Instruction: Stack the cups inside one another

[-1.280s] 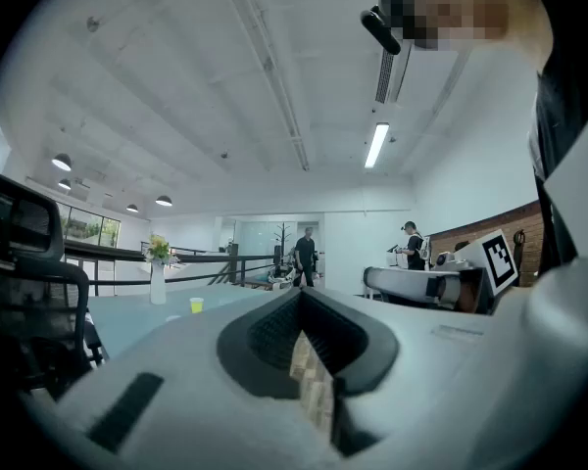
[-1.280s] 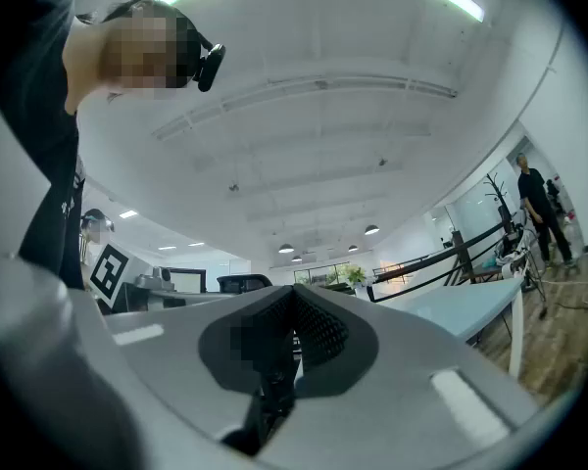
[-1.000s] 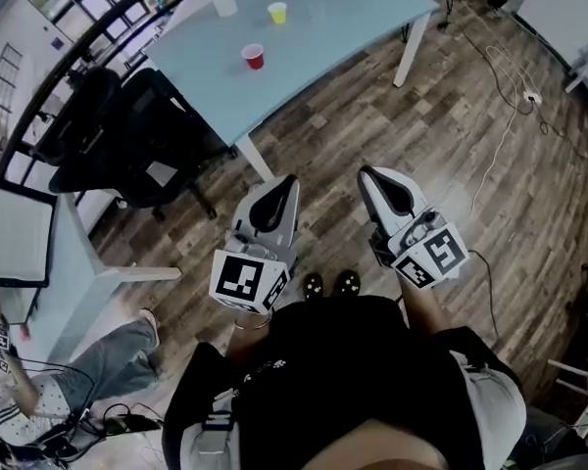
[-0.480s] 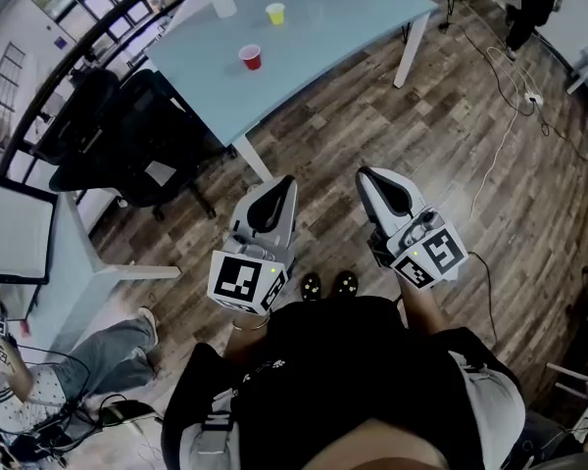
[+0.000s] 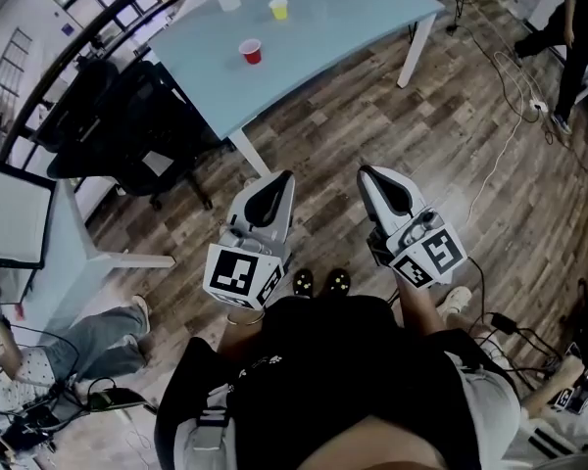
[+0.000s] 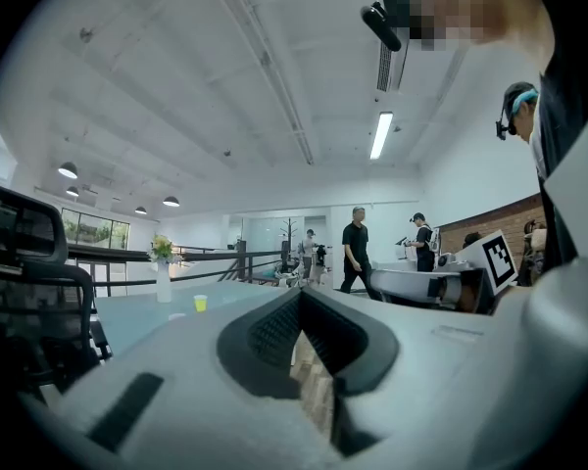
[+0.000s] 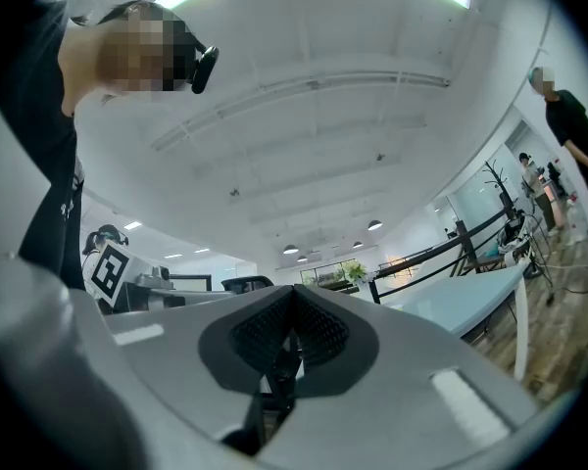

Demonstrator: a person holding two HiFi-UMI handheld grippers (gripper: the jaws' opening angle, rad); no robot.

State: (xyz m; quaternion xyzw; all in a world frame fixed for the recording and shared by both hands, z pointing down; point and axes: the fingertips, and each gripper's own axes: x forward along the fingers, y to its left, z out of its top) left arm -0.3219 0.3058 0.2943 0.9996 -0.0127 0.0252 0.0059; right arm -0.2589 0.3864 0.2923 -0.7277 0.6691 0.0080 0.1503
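2 cups stand on the light blue bench [image 5: 333, 27], apart from each other: the red cup [image 5: 250, 52] toward the edge nearest the person, the yellow cup [image 5: 278, 9] further in toward the far edge. The left gripper [image 5: 280, 178] and right gripper [image 5: 367, 173] are held side by side over the wooden floor [image 5: 451, 155], well apart from the bench. Both pairs of jaws are clenched, with nothing between them.
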